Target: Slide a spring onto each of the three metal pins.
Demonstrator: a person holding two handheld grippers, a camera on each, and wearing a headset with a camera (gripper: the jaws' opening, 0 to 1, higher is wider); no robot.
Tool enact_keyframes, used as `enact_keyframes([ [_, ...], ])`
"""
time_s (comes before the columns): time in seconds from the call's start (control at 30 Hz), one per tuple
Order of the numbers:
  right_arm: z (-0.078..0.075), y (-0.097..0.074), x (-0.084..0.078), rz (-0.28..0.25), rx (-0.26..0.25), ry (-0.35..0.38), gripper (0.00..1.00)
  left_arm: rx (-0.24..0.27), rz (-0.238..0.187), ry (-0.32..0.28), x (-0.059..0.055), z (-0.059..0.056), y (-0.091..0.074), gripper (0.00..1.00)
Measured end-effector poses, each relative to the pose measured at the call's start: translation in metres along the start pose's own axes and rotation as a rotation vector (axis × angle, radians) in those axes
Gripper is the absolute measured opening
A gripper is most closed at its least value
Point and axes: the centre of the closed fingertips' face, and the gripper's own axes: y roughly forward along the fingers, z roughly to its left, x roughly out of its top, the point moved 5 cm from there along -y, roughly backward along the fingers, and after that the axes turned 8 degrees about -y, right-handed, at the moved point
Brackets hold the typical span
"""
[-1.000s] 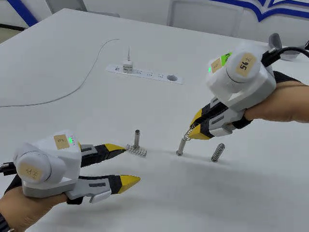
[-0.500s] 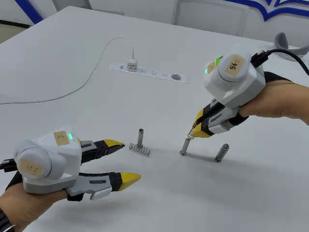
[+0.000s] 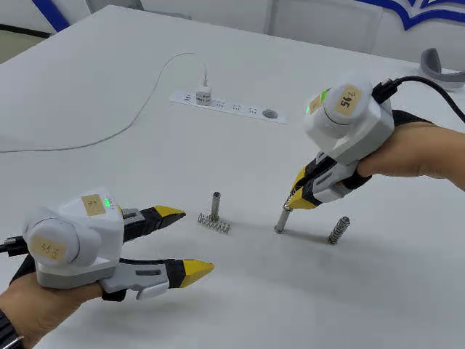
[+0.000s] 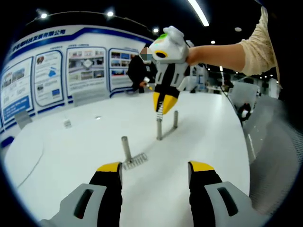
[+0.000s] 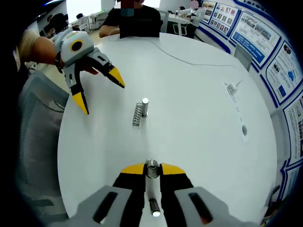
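My right gripper (image 3: 294, 201) is shut on a spring (image 5: 151, 168), held just above the top of the middle metal pin (image 3: 282, 218); the left gripper view shows that spring (image 4: 160, 112) hanging over the pin (image 4: 159, 130). Another pin (image 3: 215, 205) stands upright to the left, with a loose spring (image 3: 214, 223) lying flat at its base. To the right, a third pin (image 3: 338, 230) carries a spring. My left gripper (image 3: 185, 241) hovers open near the front left, its jaws aimed at the left pin (image 4: 126, 147) and the lying spring (image 4: 135, 161).
A white power strip (image 3: 225, 107) with a plugged-in charger lies farther back on the white table (image 3: 109, 167), and its cable (image 3: 131, 123) trails off to the left. A grey object (image 3: 436, 62) rests near the far right edge.
The head camera has drifted, shifting the whole picture. My right gripper stays shut on the spring over the middle pin. The left gripper stays open, barely moved.
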Motion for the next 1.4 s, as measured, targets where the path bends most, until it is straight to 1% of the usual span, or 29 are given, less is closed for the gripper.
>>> enact_keyframes([
  [0.33,0.000,0.017,-0.002,0.029,0.029,0.005,0.12,0.004,-0.001,-0.011,0.001,0.000,0.001,0.59],
  [0.57,0.002,0.026,-0.002,0.041,0.047,0.014,0.12,0.005,0.001,-0.016,0.000,0.002,0.002,0.60],
  [1.03,0.003,0.046,-0.010,0.068,0.053,0.021,0.12,0.008,0.003,-0.022,-0.002,0.004,0.002,0.60],
  [1.23,0.004,0.050,-0.011,0.071,0.054,0.022,0.12,0.010,0.003,-0.022,-0.002,0.005,0.002,0.60],
  [1.4,0.003,0.050,-0.010,0.068,0.048,0.027,0.13,0.010,0.004,-0.024,-0.002,0.005,0.001,0.60],
])
